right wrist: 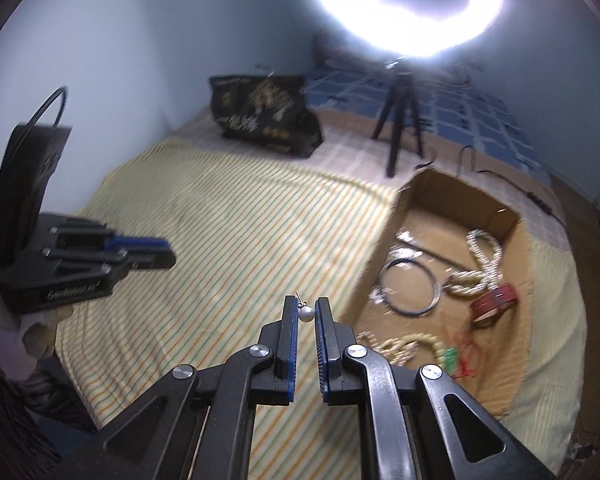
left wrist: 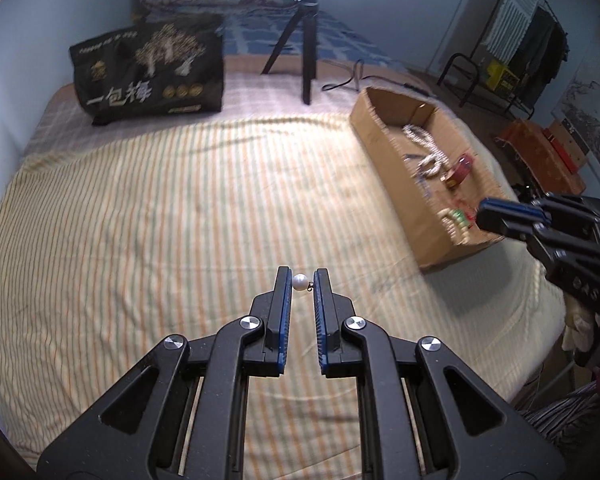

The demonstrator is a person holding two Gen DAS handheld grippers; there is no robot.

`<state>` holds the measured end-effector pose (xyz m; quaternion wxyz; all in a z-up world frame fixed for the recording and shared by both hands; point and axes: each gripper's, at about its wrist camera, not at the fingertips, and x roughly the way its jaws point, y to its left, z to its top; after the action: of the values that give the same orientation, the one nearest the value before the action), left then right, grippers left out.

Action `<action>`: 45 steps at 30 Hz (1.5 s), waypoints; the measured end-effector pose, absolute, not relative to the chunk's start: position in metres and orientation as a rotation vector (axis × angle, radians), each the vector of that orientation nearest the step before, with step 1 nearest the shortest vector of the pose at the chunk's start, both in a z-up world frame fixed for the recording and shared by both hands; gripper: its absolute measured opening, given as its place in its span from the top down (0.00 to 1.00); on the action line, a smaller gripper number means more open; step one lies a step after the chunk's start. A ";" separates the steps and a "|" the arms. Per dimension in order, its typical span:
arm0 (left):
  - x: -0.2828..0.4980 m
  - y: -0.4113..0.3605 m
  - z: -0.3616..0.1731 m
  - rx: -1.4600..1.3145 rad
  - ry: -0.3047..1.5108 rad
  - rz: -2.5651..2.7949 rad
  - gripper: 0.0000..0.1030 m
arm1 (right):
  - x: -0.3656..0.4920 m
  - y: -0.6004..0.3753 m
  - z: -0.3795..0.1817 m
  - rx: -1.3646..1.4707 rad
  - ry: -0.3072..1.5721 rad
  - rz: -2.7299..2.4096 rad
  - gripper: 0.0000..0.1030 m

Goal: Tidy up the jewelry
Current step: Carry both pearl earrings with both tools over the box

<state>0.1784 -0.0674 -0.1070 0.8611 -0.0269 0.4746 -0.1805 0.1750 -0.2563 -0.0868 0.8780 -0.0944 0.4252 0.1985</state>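
Each gripper pinches a small pearl earring. In the left wrist view the left gripper (left wrist: 302, 280) has its fingers closed on a round white pearl (left wrist: 299, 281) with a tiny metal loop at its side, held above the striped bedsheet (left wrist: 160, 208). In the right wrist view the right gripper (right wrist: 306, 312) clamps a second pearl (right wrist: 306, 313), its thin post sticking up past the finger tip, just short of the cardboard box (right wrist: 380, 240). The task looks well advanced: the sheet shows no loose jewelry, while the box already holds several pieces, so these two earrings seem to be the last to go in. Inside the box lie a thick twisted silvery rope chain (right wrist: 482, 264), a thin dark metal hoop bangle (right wrist: 410, 286), a red band-like bracelet (right wrist: 494, 302), a pale beaded strand (right wrist: 400, 346) with green and red bits near it, and a small glittery piece, blurred, towards the far wall. The box is shallow, open-topped, plain brown corrugated card, with matte walls. The sheet is soft cloth with fine green and orange stripes, slightly rumpled. The finger pads are blue and ribbed against hard black plastic. Smooth round pearls could slip from such a narrow pinch. What remains, by my reading, is to bring both earrings over the box and set them down together.
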 end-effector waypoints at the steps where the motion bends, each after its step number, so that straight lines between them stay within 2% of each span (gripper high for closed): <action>1: 0.178 -0.070 -0.104 -0.057 0.991 -0.384 0.91 | 0.177 -0.260 -0.084 -0.190 0.883 0.407 0.94; 18: 0.202 -0.147 -0.067 -0.055 0.909 -0.476 0.91 | 0.240 -0.326 -0.060 -0.031 0.844 0.283 0.94; 32: 0.219 -0.210 -0.068 -0.024 0.887 -0.536 0.91 | 0.282 -0.349 -0.071 -0.020 0.861 0.218 0.94; 45: 0.225 -0.230 -0.073 0.003 0.888 -0.554 0.91 | 0.296 -0.352 -0.079 -0.021 0.874 0.217 0.94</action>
<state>0.2246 -0.2303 -0.0731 0.8661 0.0013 0.4240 -0.2646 0.2964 -0.3516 -0.0790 0.9003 -0.0103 0.4223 0.1051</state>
